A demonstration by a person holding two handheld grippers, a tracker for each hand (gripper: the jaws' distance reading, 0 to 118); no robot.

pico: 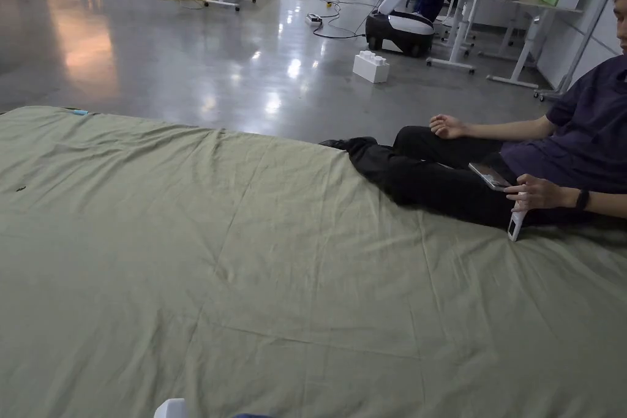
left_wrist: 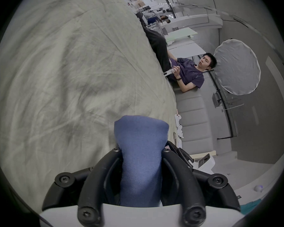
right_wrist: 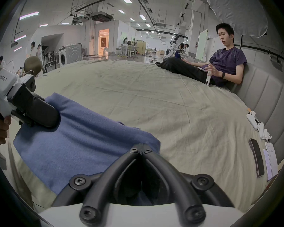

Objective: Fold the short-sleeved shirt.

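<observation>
A blue short-sleeved shirt (right_wrist: 82, 142) hangs spread between my two grippers, just above the green sheet (pico: 245, 254) of a bed. In the right gripper view my right gripper (right_wrist: 141, 147) has its jaws pressed together on the shirt's near edge. The left gripper (right_wrist: 55, 117), held by a hand (right_wrist: 0, 129), pinches the shirt's far corner. In the left gripper view a bunched fold of the shirt (left_wrist: 141, 142) stands up between the jaws of the left gripper (left_wrist: 141, 150), which are shut on it. The head view catches a white bit of a gripper (pico: 170, 408) at its bottom edge.
A person (pico: 575, 138) sits on the bed's right side, legs on the sheet, against a grey padded headboard (right_wrist: 269, 96). White controllers (right_wrist: 252, 119) and a dark flat object (right_wrist: 256, 158) lie by the headboard. Beyond the bed are a white block (pico: 371, 66) and a robot (pico: 404, 21).
</observation>
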